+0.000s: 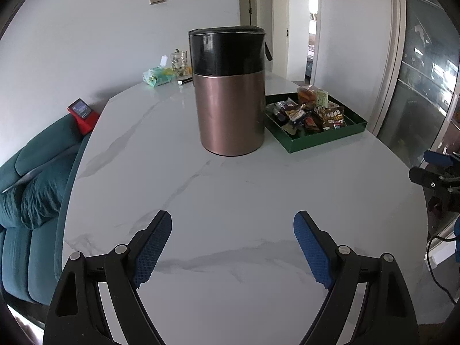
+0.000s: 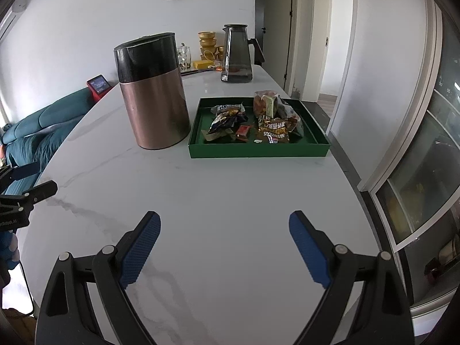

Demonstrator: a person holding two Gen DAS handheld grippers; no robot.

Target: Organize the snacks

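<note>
A green tray (image 2: 258,151) holds several snack packets (image 2: 273,133) on the white marble table (image 2: 230,201). It also shows in the left wrist view (image 1: 325,141) with the packets (image 1: 313,115) in it. A tall copper and black canister (image 2: 155,95) stands just left of the tray; in the left wrist view (image 1: 230,100) it is straight ahead. My left gripper (image 1: 233,244) is open and empty above the near table. My right gripper (image 2: 224,244) is open and empty, well short of the tray.
A dark glass pitcher (image 2: 237,54), gold bowls (image 2: 208,43) and a glass jar (image 2: 184,56) stand at the table's far end. A wipes pack (image 1: 158,76) lies there too. A teal sofa (image 1: 34,195) and red device (image 1: 82,112) sit left of the table.
</note>
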